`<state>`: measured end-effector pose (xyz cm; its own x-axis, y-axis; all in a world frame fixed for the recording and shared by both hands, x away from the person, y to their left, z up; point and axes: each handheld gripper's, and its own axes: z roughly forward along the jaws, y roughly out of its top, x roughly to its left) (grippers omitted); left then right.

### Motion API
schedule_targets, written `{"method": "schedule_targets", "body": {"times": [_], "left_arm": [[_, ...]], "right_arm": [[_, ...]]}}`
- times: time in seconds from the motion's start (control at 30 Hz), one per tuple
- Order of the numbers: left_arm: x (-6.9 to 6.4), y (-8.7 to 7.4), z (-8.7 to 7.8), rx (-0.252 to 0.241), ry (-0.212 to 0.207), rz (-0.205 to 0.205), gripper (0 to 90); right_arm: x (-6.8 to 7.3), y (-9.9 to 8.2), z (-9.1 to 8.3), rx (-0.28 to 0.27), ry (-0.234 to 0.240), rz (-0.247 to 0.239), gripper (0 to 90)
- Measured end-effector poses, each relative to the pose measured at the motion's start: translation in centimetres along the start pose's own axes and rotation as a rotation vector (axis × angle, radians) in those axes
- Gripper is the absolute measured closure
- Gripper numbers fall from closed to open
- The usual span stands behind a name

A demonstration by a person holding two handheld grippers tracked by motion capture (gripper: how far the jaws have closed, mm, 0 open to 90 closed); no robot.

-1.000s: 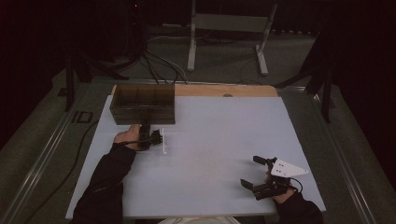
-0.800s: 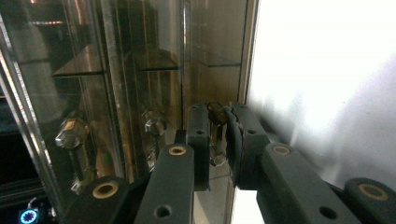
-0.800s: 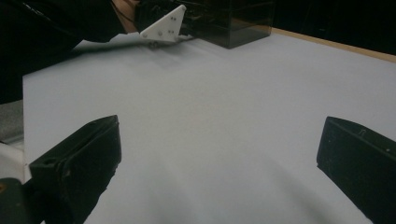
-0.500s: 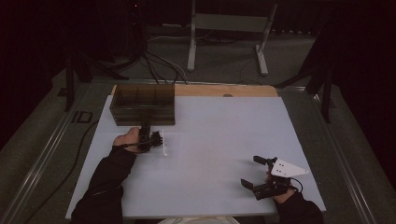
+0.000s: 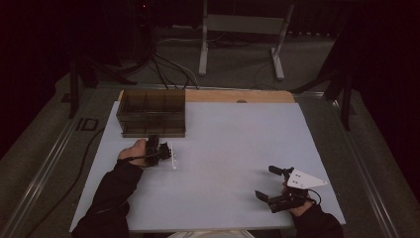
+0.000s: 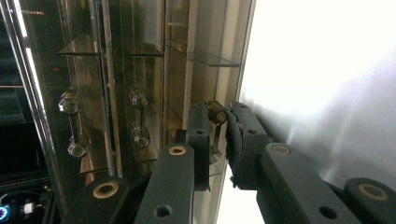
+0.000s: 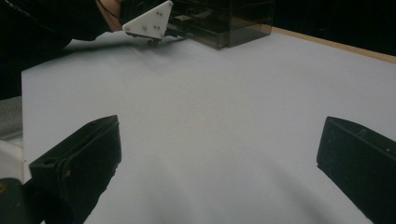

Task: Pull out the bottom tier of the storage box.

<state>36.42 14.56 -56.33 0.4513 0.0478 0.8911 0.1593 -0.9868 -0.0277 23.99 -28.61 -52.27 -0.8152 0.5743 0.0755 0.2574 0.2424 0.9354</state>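
Leftmost on the white tabletop (image 5: 233,148), near its far edge, stands a dark smoky-brown transparent plastic organiser box (image 5: 152,113) split into compartments. Through the box's clear walls in the left gripper view, two small metallic bolts (image 6: 139,120) with hexagonal heads show lying in separate compartments, one of them (image 6: 72,122) further to the left of that view.

Just in front of the box's near wall, the person's left hand (image 5: 132,151) holds the left gripper (image 5: 163,151), turned on its side so its pale plate edge faces the table. Its black jaws are pressed nearly together on a small brownish metallic bolt (image 6: 215,113), whose hexagonal head sticks out above the fingertips (image 6: 198,122); the clamped bolt sits right beside the box wall, over the strip where box meets tabletop. Whether it touches the wall cannot be told.

Well apart, towards the near right corner of the table, the right gripper (image 5: 270,183) rests in the person's right hand (image 5: 297,201) with its grey three-cornered plate on top. Its jaws stand wide apart with bare white tabletop between them, and nothing is gripped.
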Motion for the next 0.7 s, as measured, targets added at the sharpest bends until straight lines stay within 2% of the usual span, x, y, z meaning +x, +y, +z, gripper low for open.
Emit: {"method": "schedule_targets", "body": {"times": [0.1,0.43,0.53,0.6,0.7], "left_arm": [[0.1,-0.1,0.0,-0.01,-0.009,-0.003,81.5],[0.8,-0.3,-0.2,-0.025,-0.061,-0.052,81.4],[1.4,-0.6,-0.5,-0.062,-0.114,-0.092,81.3],[1.9,-0.8,-0.6,-0.068,-0.116,-0.109,81.3],[2.7,-1.2,-1.0,-0.098,-0.142,-0.155,81.4]], "right_arm": [[-0.1,0.0,0.0,-0.004,-0.001,0.004,0.0],[-0.1,0.0,0.1,0.0,-0.003,0.006,0.0],[-0.1,-0.1,0.1,0.003,-0.004,0.007,0.0],[-0.1,0.0,0.1,0.001,-0.002,0.007,0.0],[-0.1,0.0,0.1,-0.006,0.001,0.015,0.0]]}}
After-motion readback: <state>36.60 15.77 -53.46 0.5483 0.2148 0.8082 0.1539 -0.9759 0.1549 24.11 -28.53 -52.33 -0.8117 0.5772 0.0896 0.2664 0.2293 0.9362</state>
